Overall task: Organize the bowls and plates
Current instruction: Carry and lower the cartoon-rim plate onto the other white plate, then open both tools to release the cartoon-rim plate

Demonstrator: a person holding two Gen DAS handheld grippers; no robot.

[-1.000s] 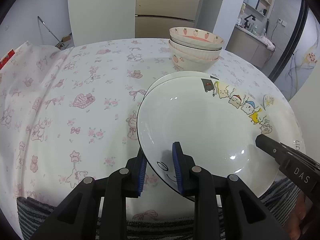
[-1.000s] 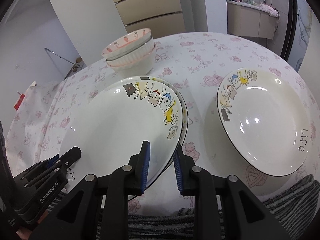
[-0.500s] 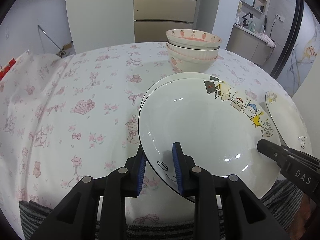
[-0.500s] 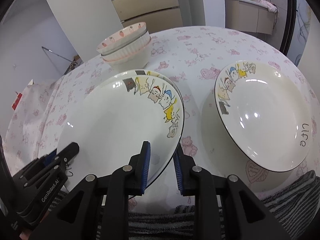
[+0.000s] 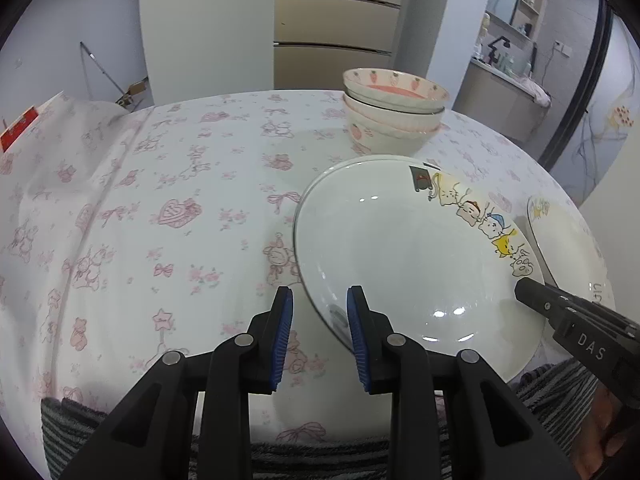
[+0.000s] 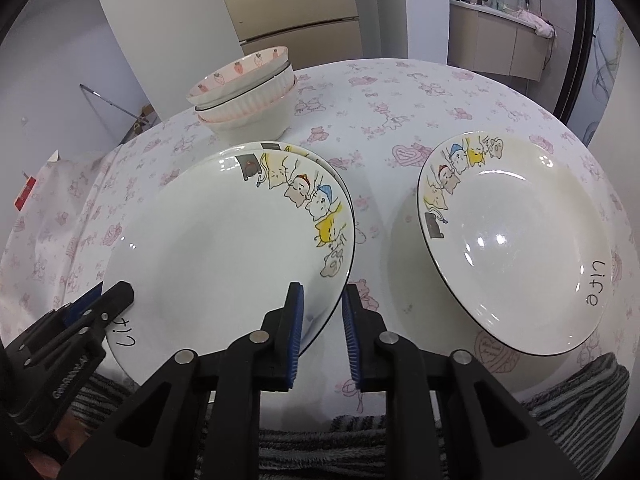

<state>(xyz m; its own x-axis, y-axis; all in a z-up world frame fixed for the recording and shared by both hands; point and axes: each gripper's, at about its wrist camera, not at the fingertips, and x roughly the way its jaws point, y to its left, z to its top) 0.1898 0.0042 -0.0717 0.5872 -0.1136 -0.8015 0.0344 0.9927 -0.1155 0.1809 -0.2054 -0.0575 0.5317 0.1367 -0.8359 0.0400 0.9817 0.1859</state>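
A: where's everything sitting rn?

B: left tongs [image 5: 319, 304] just eased apart, top plate [image 5: 416, 256] rim between the pads but loose. Right tongs [image 6: 322, 308] just narrowed on that plate's other edge, can't tell if gripping. Spare plate [image 6: 520, 248] right of them, stacked bowls [image 6: 248, 96] beyond on the desk [image 5: 160, 200].

On my right gripper [image 5: 528, 290] I read "DAS". The plate [image 6: 224, 240] between my jaws said "Lif" by my left gripper [image 6: 120, 292]; the plate beside it [image 6: 520, 248] said "Life", upside down.
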